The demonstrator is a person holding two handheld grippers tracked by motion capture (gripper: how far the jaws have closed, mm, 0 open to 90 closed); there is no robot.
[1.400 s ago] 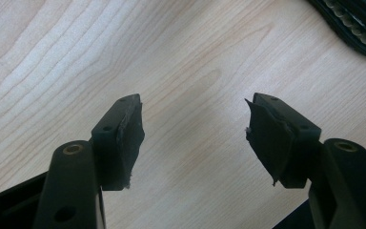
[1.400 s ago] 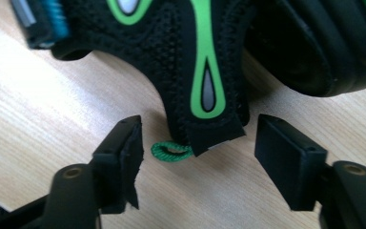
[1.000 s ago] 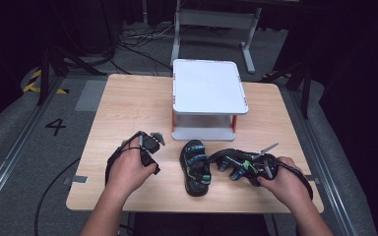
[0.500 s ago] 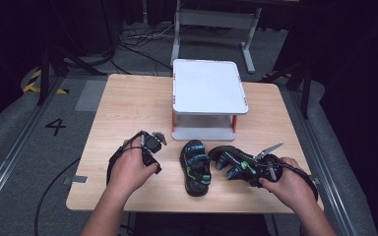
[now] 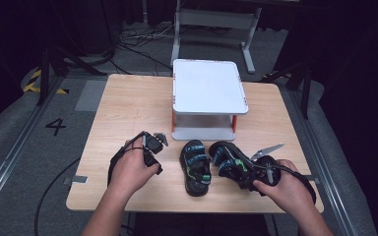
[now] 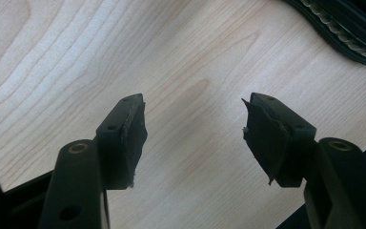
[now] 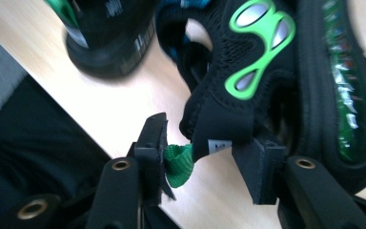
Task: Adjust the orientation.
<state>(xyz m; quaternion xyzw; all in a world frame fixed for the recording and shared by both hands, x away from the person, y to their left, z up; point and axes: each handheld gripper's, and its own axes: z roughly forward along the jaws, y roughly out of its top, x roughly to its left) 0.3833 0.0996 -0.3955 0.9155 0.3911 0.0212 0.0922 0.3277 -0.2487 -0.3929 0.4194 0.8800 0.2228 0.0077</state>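
Note:
Two black sandals with green and blue trim lie near the table's front edge. The left sandal [image 5: 195,167] rests flat on its sole. The right sandal [image 5: 231,162] is tilted, and my right gripper [image 5: 250,173] holds it at the heel. In the right gripper view my right gripper [image 7: 207,143] is shut on the sandal's black heel strap [image 7: 219,129] and its green pull loop [image 7: 178,164]. My left gripper [image 5: 158,139] sits left of the sandals. In the left gripper view my left gripper [image 6: 195,109] is open over bare wood, with a sandal's sole edge [image 6: 343,28] at the top right.
A white two-level stand [image 5: 209,93] with orange posts occupies the middle of the wooden table [image 5: 128,108], just beyond the sandals. The table's front edge runs close under both hands. Cables and a metal frame lie on the floor behind.
The right hand and the tilted sandal have shifted slightly to the right. The left hand and the flat sandal have stayed put.

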